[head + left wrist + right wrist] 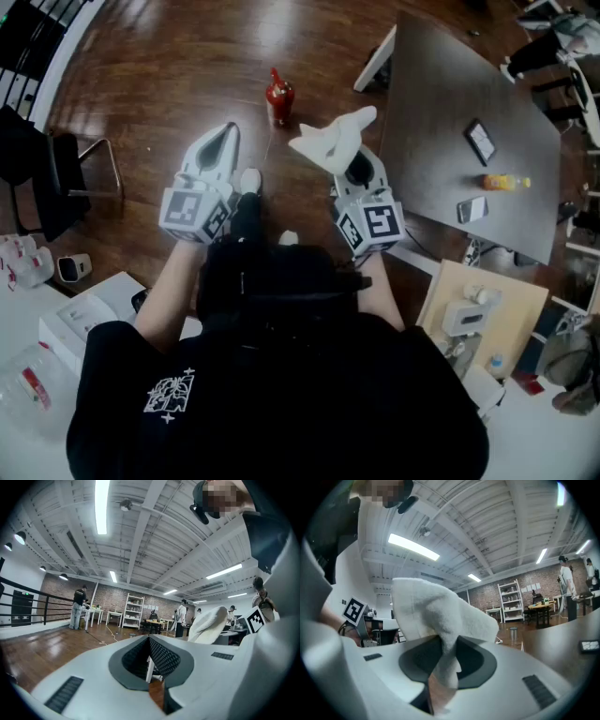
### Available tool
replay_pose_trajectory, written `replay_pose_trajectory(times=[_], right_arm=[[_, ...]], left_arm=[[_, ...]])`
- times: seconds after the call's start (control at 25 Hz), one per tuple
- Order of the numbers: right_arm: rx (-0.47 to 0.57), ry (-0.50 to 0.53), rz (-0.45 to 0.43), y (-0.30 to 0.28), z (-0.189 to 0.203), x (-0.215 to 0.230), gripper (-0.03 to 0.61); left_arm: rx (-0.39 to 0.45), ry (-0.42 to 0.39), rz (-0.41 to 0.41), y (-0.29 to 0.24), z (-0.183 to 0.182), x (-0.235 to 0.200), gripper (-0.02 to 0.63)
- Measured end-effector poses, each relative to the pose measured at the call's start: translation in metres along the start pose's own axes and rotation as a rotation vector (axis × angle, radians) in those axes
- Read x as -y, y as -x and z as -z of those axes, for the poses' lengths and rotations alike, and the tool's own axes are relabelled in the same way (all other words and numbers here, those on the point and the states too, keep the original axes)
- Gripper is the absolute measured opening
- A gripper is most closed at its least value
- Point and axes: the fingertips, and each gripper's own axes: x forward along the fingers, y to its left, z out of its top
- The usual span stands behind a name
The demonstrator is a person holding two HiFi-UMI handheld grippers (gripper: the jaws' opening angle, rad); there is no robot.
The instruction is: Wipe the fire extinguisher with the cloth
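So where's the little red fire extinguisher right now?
In the head view, the small red fire extinguisher stands on the brown wooden floor, beyond the white cloth and left of the dark grey table.

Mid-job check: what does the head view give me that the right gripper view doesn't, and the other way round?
Head view only: the red fire extinguisher standing on the wooden floor ahead, untouched, and the dark table to the right. Right gripper view only: the fingers closed on the cloth, under ceiling lights. Both: the white cloth sticking out of the right gripper.
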Motion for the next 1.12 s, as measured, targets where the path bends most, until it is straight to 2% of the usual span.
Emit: replay_pose_trajectory(times=[0.16, 0.28, 0.4, 0.6, 0.76, 0.96, 1.12], right_arm=[[-0.016, -0.009, 0.001, -0.057, 0.022, 0.024, 0.112], [-0.043, 0.002, 0.018, -0.113, 0.075, 0.053, 0.112], [-0.077, 0.009, 0.028, -0.173, 0.162, 0.088, 0.112], [-0.112, 0.008, 0.018, -0.25, 0.326, 0.14, 0.112], [-0.107, 0.012, 0.002, -0.292, 0.423, 0.166, 0.112], [-0.112, 0.017, -0.037, -0.326, 0.497, 0.177, 0.112], [-0.106, 0.01, -0.059, -0.342, 0.524, 0.183, 0.112]], left_arm=[[-0.014, -0.02, 0.016, -0.046, 0.015, -0.037, 0.003], [-0.02, -0.021, 0.035, -0.087, 0.053, -0.077, 0.003], [-0.02, -0.021, 0.053, -0.133, 0.125, -0.121, 0.003], [-0.007, -0.032, 0.077, -0.196, 0.271, -0.185, 0.003], [0.022, -0.032, 0.091, -0.226, 0.358, -0.228, 0.003], [0.055, -0.041, 0.114, -0.248, 0.41, -0.258, 0.004], [0.079, -0.081, 0.129, -0.263, 0.427, -0.265, 0.005]])
